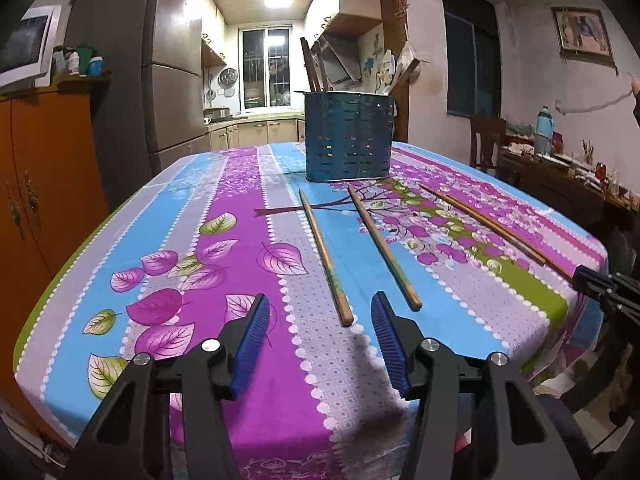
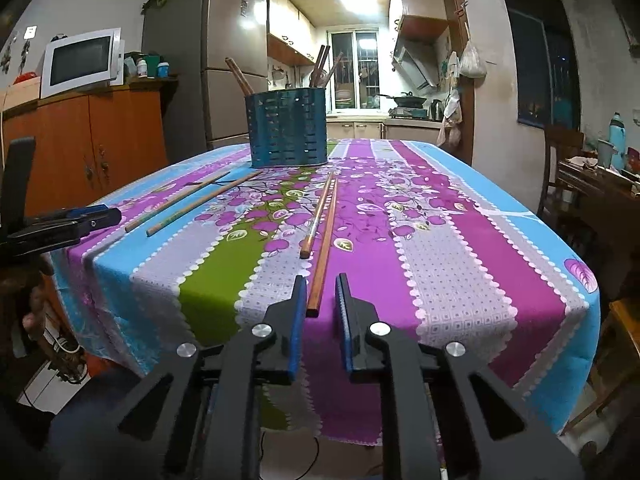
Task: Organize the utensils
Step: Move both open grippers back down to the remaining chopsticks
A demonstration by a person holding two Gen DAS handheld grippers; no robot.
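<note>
Right hand-held gripper, narrowly parted, straddles dark chopstick end: pinch squarely before lifting toward blue holder; left hand-held gripper wide, empty.

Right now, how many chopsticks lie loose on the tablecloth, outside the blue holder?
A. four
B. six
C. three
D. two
A. The right wrist view shows two chopsticks lying apart toward the left and a touching pair in front of the open right gripper, all outside the blue holder, which already has some sticks standing in it.
</note>
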